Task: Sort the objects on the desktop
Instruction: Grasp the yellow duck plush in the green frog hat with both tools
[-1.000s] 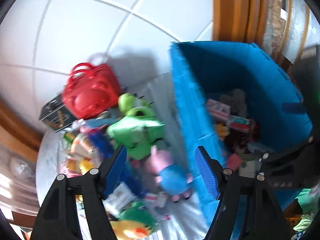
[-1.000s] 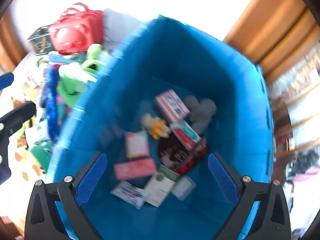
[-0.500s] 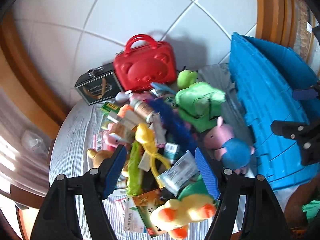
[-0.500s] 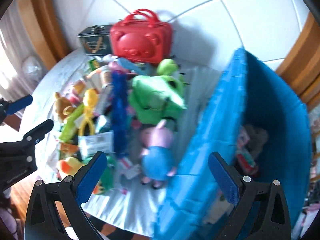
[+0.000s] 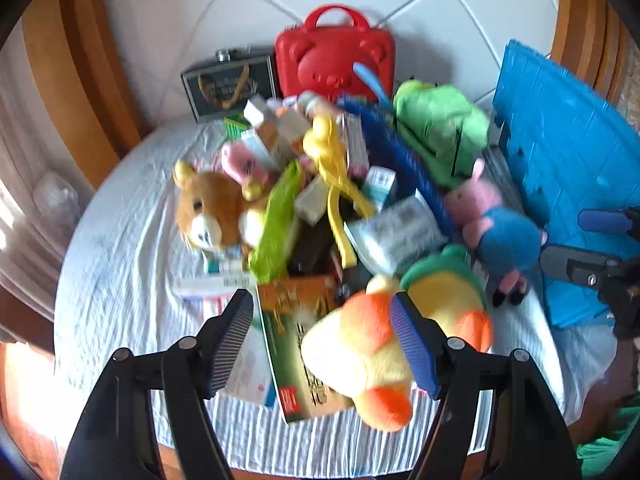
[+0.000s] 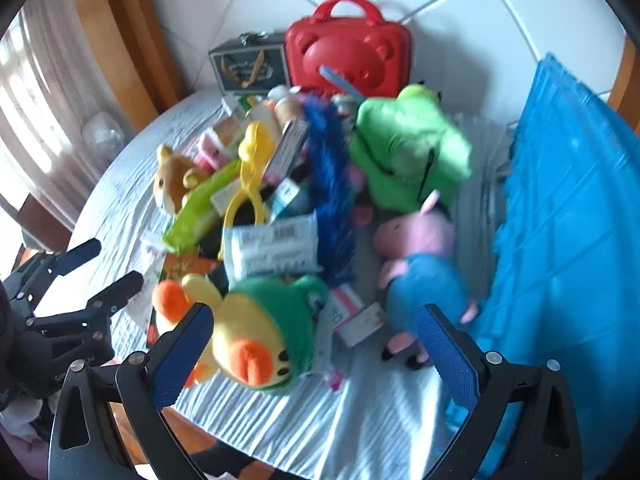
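While both claws hang over the heap with nothing between their pads, the biggest thing in sight is the blue bin [image 6: 568, 216], standing at three o'clock on the cloth-covered worktop [image 6: 360, 420] — presumably where sorted items go. At twelve o'clock, against the tiled wall, stands the red bear-faced case [image 6: 348, 52], a hard moulded shell with a loop handle on top; that handle looks like the sensible place to take it, since the smooth sides would likely slip. Beside it at eleven o'clock sits a dark tin box [image 6: 250, 66], rigid too.

Next in size come the soft toys. The green plush [image 6: 408, 152] lies near one o'clock, the pig doll in blue [image 6: 420, 264] just beside the bin wall, and the yellow duck plush [image 5: 360, 352] at six o'clock, nearest the left claw [image 5: 322, 344]. All should be light and squashy — a pinch across body or head ought to hold, though the fabric will give. The brown plush animal [image 5: 208, 208] lies at nine o'clock.

Smallest are the cartons, a crinkly white packet [image 6: 276, 246] and yellow plastic tongs [image 5: 334, 184] at the centre; thin card may crush.

The left claw stands moderately wide, the right claw [image 6: 312, 350] wider still.
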